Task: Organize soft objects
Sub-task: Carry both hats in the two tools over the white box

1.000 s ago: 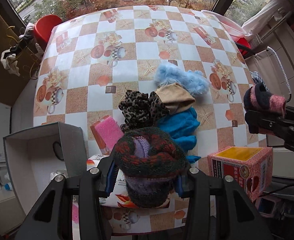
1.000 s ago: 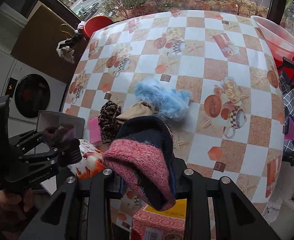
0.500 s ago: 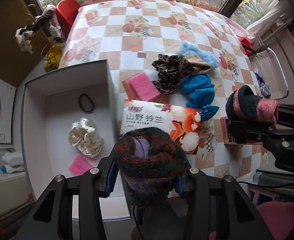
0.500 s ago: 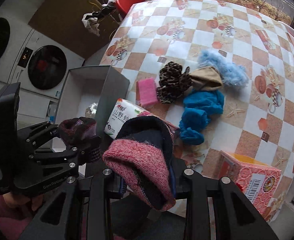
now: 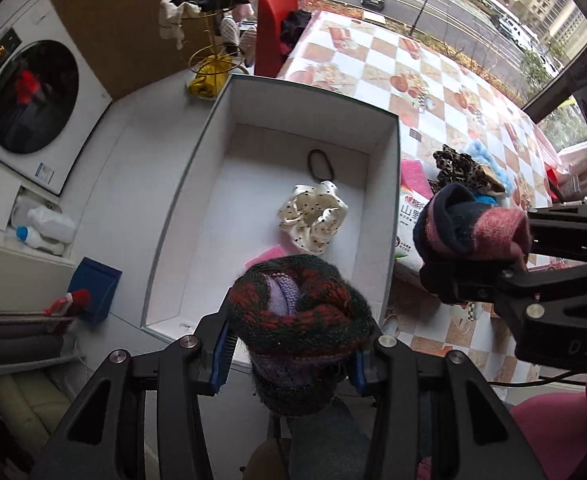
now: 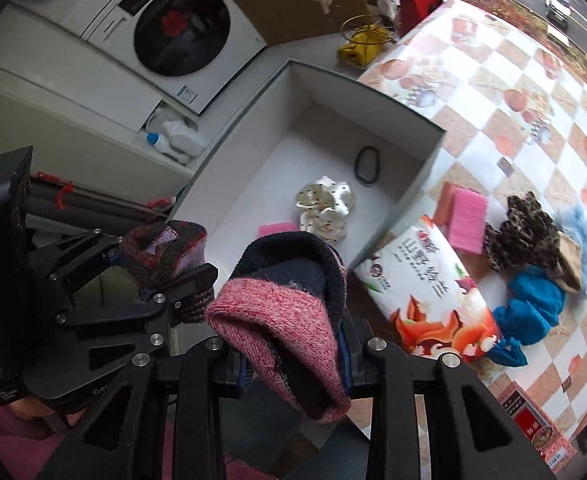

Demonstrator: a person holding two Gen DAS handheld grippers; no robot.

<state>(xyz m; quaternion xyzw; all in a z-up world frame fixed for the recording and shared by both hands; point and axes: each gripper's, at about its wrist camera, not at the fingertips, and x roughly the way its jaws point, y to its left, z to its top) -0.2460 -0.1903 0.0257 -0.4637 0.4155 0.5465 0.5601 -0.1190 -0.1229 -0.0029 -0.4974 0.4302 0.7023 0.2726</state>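
Left gripper (image 5: 293, 354) clamped on rolled red-green-purple knit sock (image 5: 299, 320), bulging up from between the pads, above the white open box's (image 5: 377, 216) near edge. Right gripper (image 6: 293, 360) clamped on rolled pink-navy knit sock (image 6: 289, 312), beside that box.

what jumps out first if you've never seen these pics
Each gripper is clamped on a rolled knit sock: the left gripper on a red-and-green sock, the right gripper on a pink-and-navy sock. Beyond them sits an open white box holding a dotted cream scrunchie.
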